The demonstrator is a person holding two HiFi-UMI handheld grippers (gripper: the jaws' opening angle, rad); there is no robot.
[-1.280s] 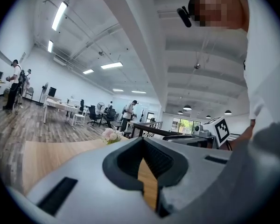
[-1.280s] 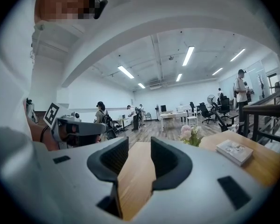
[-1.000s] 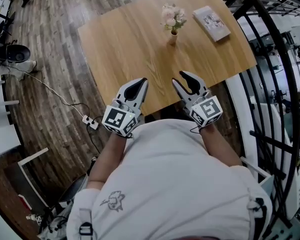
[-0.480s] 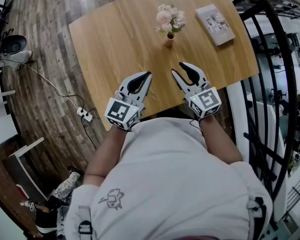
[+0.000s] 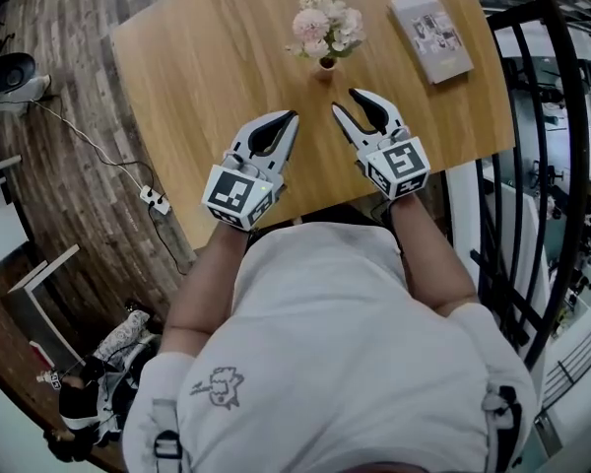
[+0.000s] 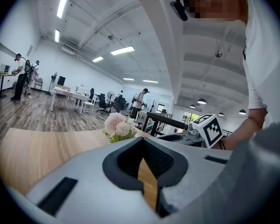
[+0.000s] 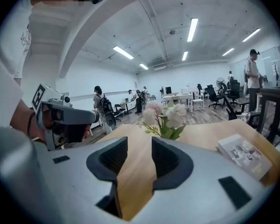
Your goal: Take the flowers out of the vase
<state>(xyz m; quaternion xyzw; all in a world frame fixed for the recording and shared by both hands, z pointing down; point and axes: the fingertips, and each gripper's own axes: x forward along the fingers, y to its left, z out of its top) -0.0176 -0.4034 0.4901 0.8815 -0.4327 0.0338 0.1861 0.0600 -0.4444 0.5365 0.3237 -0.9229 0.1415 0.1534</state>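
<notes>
A bunch of pale pink and white flowers stands in a small tan vase on the wooden table. My left gripper hovers over the table just left of and nearer than the vase, its tips together and nothing in them. My right gripper is just short of the vase, slightly to its right; its jaws are opening, with only bare table between them. In the left gripper view the flowers rise above the meeting tips. In the right gripper view the flowers stand just beyond the gap; the vase is hidden there.
A book lies on the table right of the vase. A black metal railing curves along the table's right side. A power strip with its cable lies on the wood floor at left. People and desks stand far off in the room.
Both grippers have moved forward over the table toward the vase and a little lower. The right gripper's tips now lie close to the vase.
</notes>
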